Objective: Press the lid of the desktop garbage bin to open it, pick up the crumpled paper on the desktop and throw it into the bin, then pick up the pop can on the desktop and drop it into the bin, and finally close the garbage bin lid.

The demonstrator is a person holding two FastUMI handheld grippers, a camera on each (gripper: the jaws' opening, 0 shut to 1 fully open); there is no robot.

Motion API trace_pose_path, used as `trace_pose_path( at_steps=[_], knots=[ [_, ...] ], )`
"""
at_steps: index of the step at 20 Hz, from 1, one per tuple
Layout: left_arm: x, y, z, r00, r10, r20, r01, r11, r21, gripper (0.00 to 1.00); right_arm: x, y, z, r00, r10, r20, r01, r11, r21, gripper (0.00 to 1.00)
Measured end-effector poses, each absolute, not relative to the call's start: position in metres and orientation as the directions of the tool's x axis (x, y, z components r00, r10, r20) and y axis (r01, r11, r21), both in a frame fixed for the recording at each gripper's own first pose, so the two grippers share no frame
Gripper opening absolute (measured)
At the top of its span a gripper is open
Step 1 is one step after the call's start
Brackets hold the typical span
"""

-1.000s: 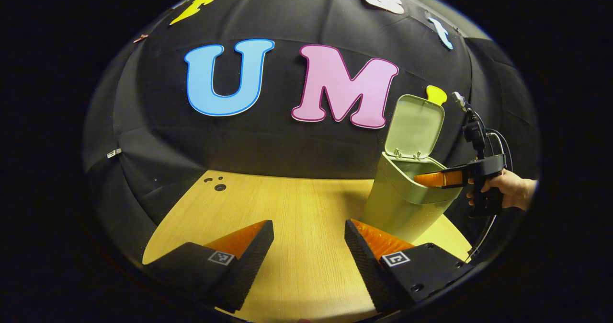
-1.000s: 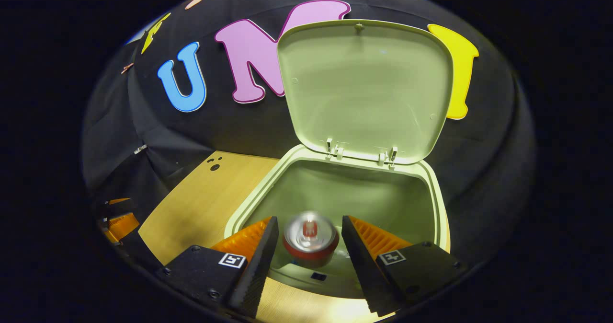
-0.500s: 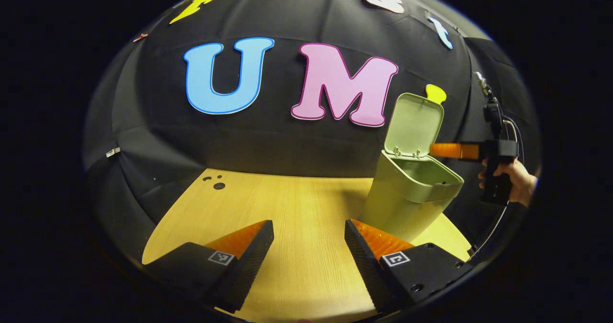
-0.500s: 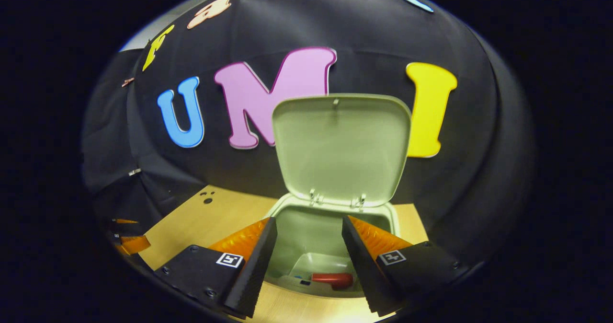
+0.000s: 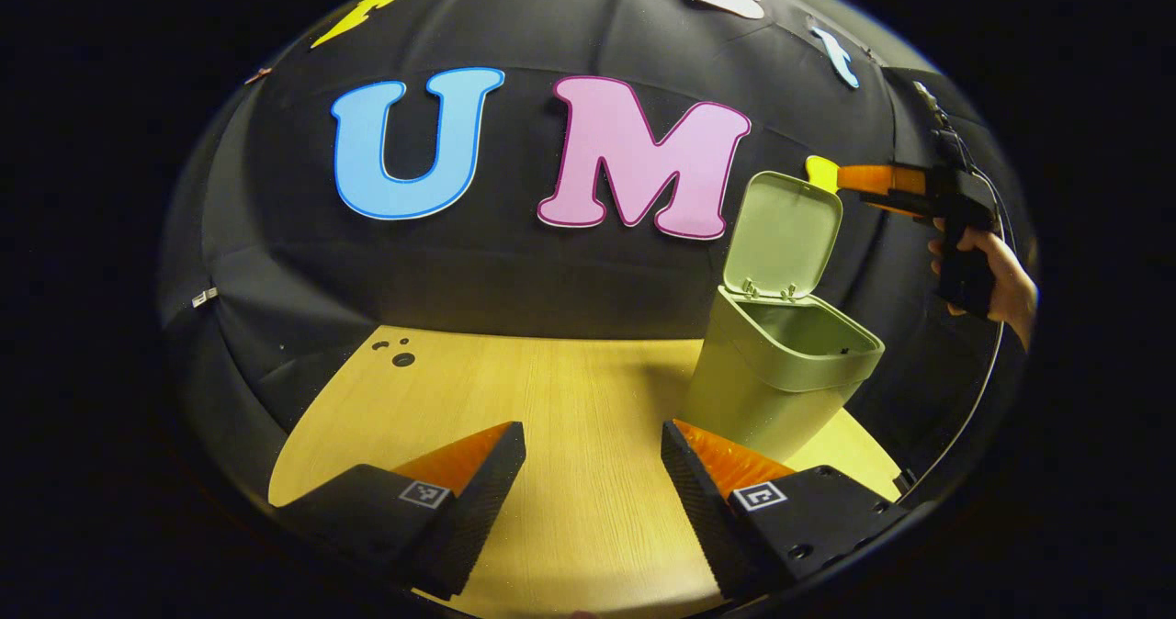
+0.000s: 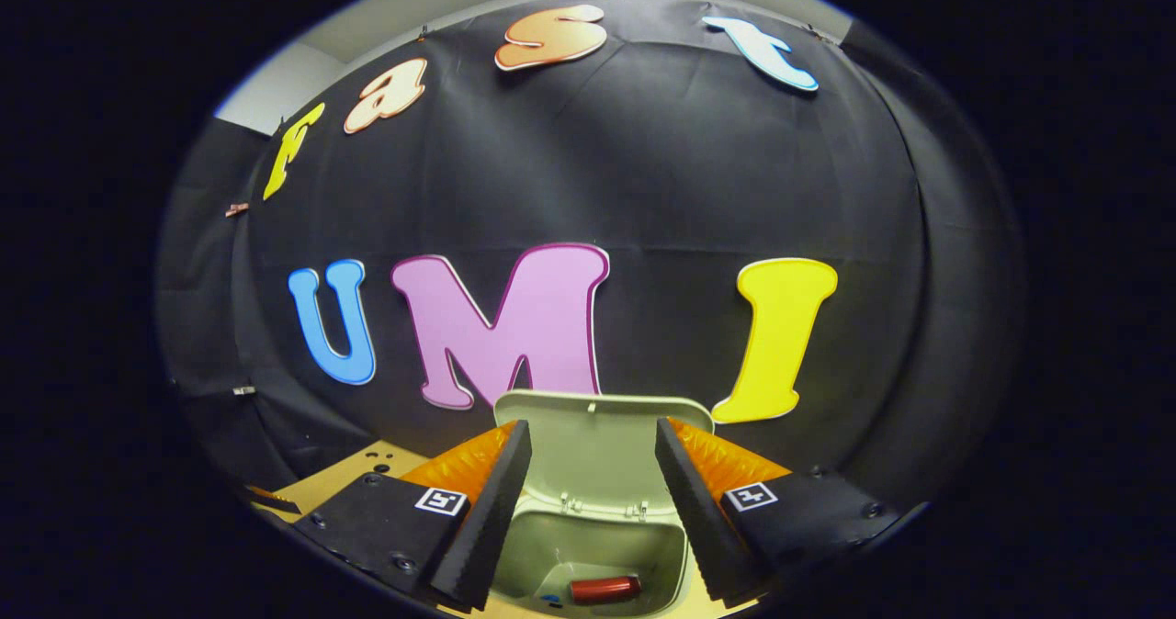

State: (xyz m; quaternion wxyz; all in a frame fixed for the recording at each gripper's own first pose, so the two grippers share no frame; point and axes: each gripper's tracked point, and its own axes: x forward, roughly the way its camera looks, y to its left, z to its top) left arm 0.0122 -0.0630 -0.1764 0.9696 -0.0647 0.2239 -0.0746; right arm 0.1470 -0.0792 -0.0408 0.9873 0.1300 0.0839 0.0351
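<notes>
Pale green plastic desktop bin [image 5: 781, 380] stands on far right of light wood worktop [image 5: 551, 417]. Hinged lid [image 6: 593, 444] upright, open; long axis near vertical, inner face toward right gripper [image 6: 588, 509]. Red pop can [image 6: 604, 589] lies on side at bin bottom. Lid likely light, stiff, springy; push top edge forward and down. Right gripper jaws apart, empty, raised by lid top. Left gripper [image 5: 593, 490] jaws apart, empty, low over worktop.

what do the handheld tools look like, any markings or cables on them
Each tool, left tool and right tool, has two wedge-shaped ribbed fingers on black blocks; each block carries a small square black-and-white tag and screws. In the left gripper view, the right tool has a black pistol-style handle held in a bare hand, and a thin cable loops down from it.
</notes>
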Motion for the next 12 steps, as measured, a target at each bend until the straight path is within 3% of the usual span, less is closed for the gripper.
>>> trace_pose_path(
  at_steps=[12],
  knots=[
    [0.003, -0.057, -0.179, 0.885, -0.14, -0.445, 0.079, 0.985, -0.153, 0.96, 0.196, -0.09, -0.03, 1.0, -0.008, -0.01, 0.011, 0.962, 0.274, 0.86]
  ],
)
